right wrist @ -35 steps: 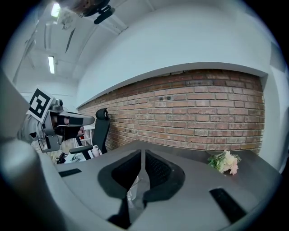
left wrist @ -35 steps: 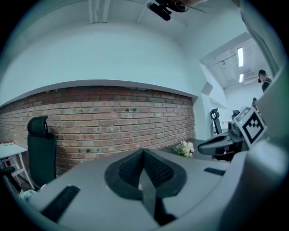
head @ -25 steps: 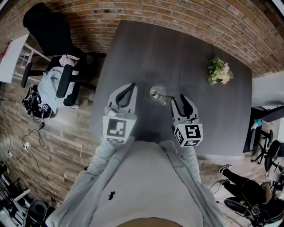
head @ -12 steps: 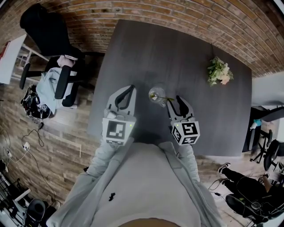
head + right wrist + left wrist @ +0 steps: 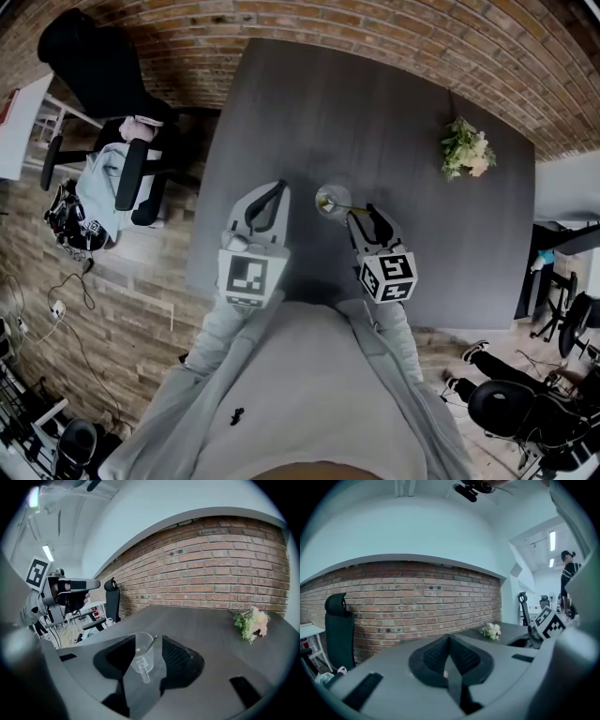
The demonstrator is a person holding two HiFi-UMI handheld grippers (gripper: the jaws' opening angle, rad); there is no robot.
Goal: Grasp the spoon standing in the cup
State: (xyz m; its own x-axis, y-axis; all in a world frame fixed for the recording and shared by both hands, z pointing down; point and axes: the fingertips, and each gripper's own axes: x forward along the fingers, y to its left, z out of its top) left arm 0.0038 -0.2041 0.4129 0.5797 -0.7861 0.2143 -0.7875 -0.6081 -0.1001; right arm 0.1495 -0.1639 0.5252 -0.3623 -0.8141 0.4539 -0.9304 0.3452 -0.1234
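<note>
A clear glass cup point(image 5: 329, 200) stands on the dark grey table point(image 5: 375, 103) with a thin spoon point(image 5: 348, 207) leaning out of it to the right. My right gripper point(image 5: 364, 213) is open just short of the cup, its tips by the spoon's handle. In the right gripper view, the cup point(image 5: 140, 658) and spoon point(image 5: 151, 642) show between the spread jaws of the gripper point(image 5: 147, 644), and nothing touches the pads. My left gripper point(image 5: 278, 187) hovers to the left of the cup, shut and empty point(image 5: 449, 654).
A small bunch of flowers point(image 5: 466, 150) lies at the table's far right. A black office chair point(image 5: 103, 66) stands off the table's left edge, by a brick wall point(image 5: 417, 602). Another person point(image 5: 511, 408) sits at the lower right.
My right gripper has moved left and forward, up to the cup and spoon handle. The left gripper has stayed where it was.
</note>
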